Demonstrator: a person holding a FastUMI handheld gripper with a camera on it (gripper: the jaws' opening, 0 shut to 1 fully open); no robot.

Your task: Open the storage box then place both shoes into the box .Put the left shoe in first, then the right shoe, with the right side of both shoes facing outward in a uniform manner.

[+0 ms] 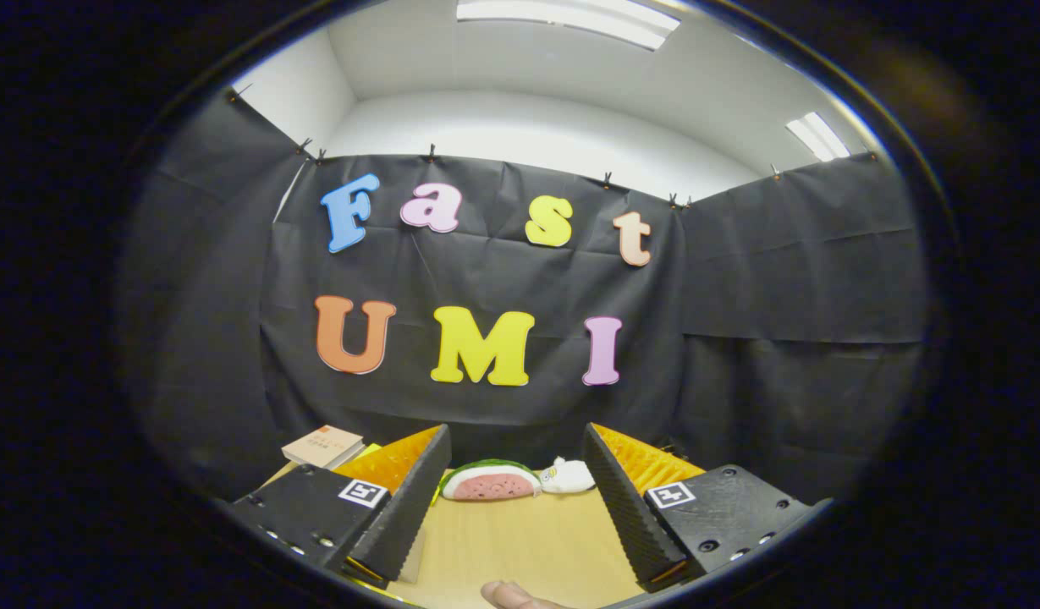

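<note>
While the gripper (516,499) points level across the wooden tabletop (520,541), we see in the gripper view its two fingers (405,507) spread wide, with nothing between them but bare wood. Each finger shows a black ribbed inner pad and an orange outer face, and each black mount behind carries a small square marker (363,493).

Beyond the fingertips, near the far edge of the table, we note a watermelon-slice toy (490,480) with a green rind and a red face. Just beside it, towards the right finger, lies a small white soft object (568,477); we cannot tell whether the two touch.

Beyond and outside the left finger, a tan book (323,446) lies flat near the table's far corner.

Close to the camera, between the finger bases, a person's fingertip (511,595) rises just into sight.

Behind the table hangs black cloth; above it we see a white wall and ceiling light panels (570,21).

We cannot locate the storage box or the shoes from this vantage.
</note>
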